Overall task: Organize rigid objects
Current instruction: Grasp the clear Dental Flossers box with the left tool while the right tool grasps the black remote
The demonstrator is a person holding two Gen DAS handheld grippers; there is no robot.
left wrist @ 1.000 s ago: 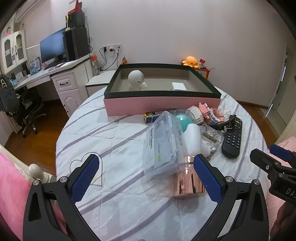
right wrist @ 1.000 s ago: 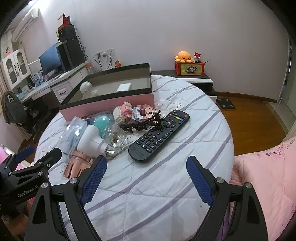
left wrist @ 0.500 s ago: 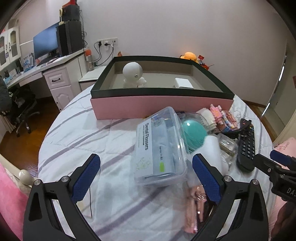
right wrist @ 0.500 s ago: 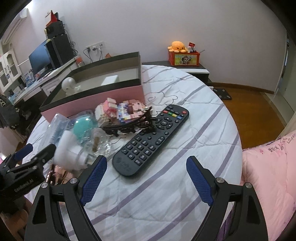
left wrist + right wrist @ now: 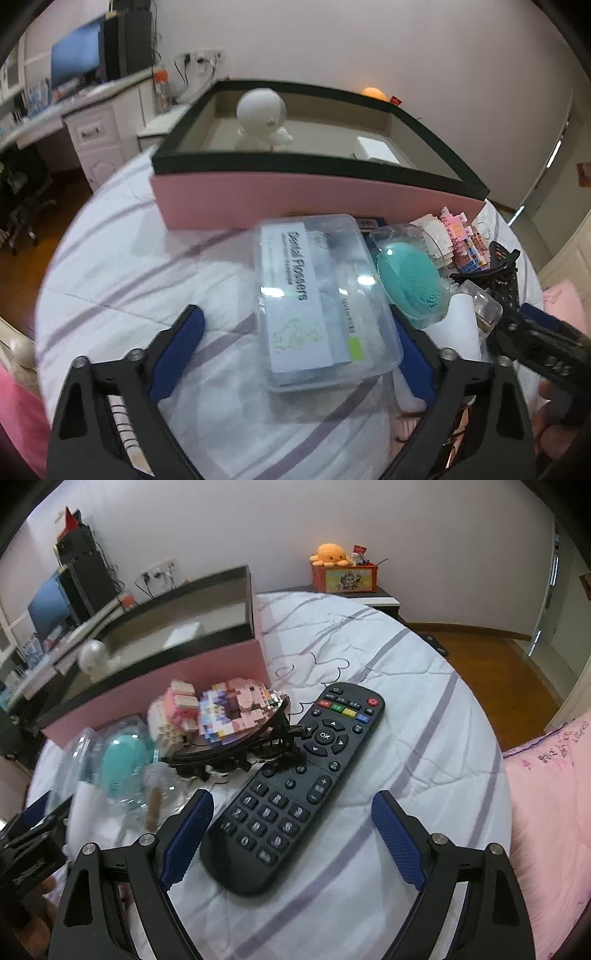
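A clear dental flosser box (image 5: 321,302) lies on the round striped table, between the wide-open fingers of my left gripper (image 5: 295,347). A teal brush in a clear case (image 5: 410,280) and a pink block model (image 5: 461,236) lie to its right. A black remote (image 5: 295,782) lies between the wide-open fingers of my right gripper (image 5: 291,838). The block model (image 5: 221,712) and a black hair clip (image 5: 236,753) lie behind the remote. A pink box with a dark rim (image 5: 295,188) stands behind, holding a white figure (image 5: 262,118) and a white block (image 5: 376,147).
The pink box also shows in the right wrist view (image 5: 166,679). A desk with a monitor (image 5: 77,62) stands far left. An orange box with a plush (image 5: 343,572) stands behind the table. Pink bedding (image 5: 550,812) lies at right. Wooden floor surrounds the table.
Both grippers have moved forward and down toward the table. The flosser box now lies between the left fingers and the remote between the right fingers. Both stay open.
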